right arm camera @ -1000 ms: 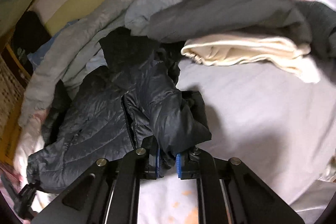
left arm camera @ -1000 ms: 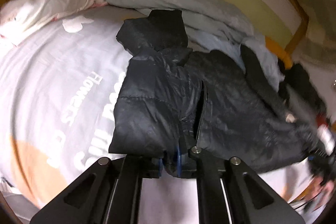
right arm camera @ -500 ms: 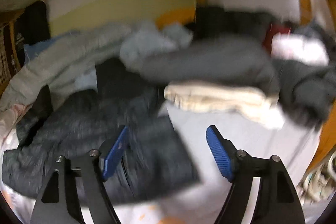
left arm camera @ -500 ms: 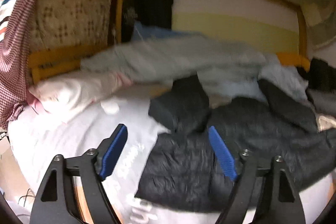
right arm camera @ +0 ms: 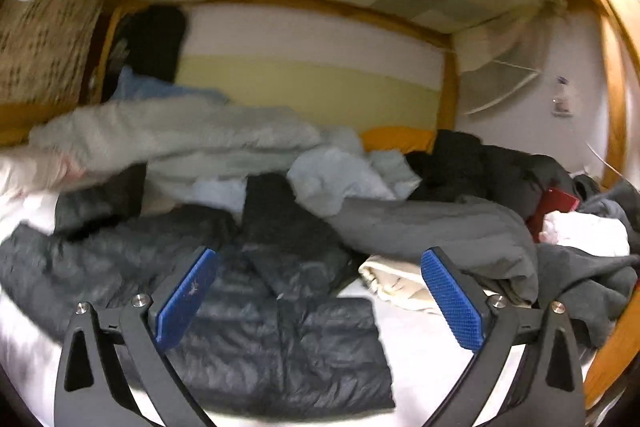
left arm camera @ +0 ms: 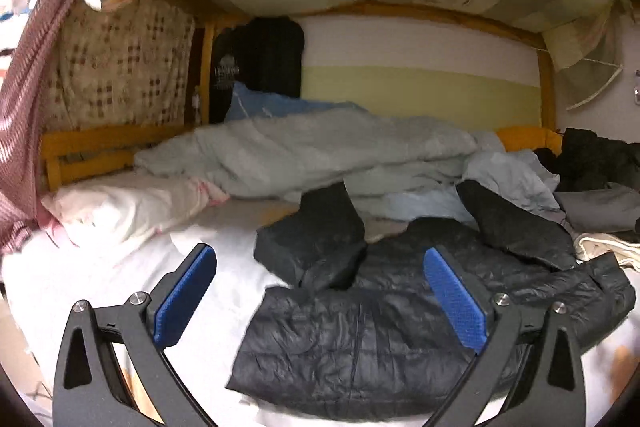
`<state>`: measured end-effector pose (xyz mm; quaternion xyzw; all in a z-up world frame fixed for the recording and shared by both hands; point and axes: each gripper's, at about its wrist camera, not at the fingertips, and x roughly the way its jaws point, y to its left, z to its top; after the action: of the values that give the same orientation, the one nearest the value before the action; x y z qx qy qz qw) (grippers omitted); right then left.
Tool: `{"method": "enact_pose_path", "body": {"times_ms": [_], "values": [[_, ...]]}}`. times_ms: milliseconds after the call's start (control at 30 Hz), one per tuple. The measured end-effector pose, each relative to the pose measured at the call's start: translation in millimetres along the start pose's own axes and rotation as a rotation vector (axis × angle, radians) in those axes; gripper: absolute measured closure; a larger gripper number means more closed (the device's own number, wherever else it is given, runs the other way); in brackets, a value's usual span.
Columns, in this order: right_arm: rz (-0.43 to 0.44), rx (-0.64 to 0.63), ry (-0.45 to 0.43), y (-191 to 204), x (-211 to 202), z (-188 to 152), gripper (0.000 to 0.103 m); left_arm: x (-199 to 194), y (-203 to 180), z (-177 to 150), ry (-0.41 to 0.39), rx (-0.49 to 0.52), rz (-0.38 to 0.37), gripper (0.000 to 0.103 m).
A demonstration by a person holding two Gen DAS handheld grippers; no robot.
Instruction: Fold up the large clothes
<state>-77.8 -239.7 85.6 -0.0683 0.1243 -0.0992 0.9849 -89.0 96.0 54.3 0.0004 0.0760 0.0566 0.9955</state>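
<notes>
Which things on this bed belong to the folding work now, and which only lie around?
Job: black jacket, left gripper, right gripper; both sets of jaws are opening, gripping nothing.

Lying about: grey duvet, pillow, grey garment, cream cloth, red item.

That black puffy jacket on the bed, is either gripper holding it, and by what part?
Neither. The left gripper and right gripper are opening with nothing between their pads; the black jacket lies loose on the bed.
</notes>
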Motion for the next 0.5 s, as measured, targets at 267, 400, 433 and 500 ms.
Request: {"method": "enact_pose_path", "body": {"times_ms": [267, 400, 433, 500], "values": [[0.068, 0.079, 0.083, -13.2, 7.1, -1.4, 0.000, -19.7, -9.6, 4.0, -0.094, -0.011, 0.009, 0.000], [0.104, 0.129, 0.093, -20.8, 6.9, 8.3, 0.000, -5.7, -15.2, 30.0, 0.006, -0.001, -0.111, 0.000], [0.116, 0.133, 0.077, -22.2, 6.1, 14.7, 0.000, -3.6, -19.3, 40.0, 0.002, 0.015, -0.116, 0.000], [0.108, 0.128, 0.035, -22.9, 4.2, 28.6, 0.000, -5.9, -25.3, 66.5, -0.082, 0.041, -0.076, 0.000]]}}
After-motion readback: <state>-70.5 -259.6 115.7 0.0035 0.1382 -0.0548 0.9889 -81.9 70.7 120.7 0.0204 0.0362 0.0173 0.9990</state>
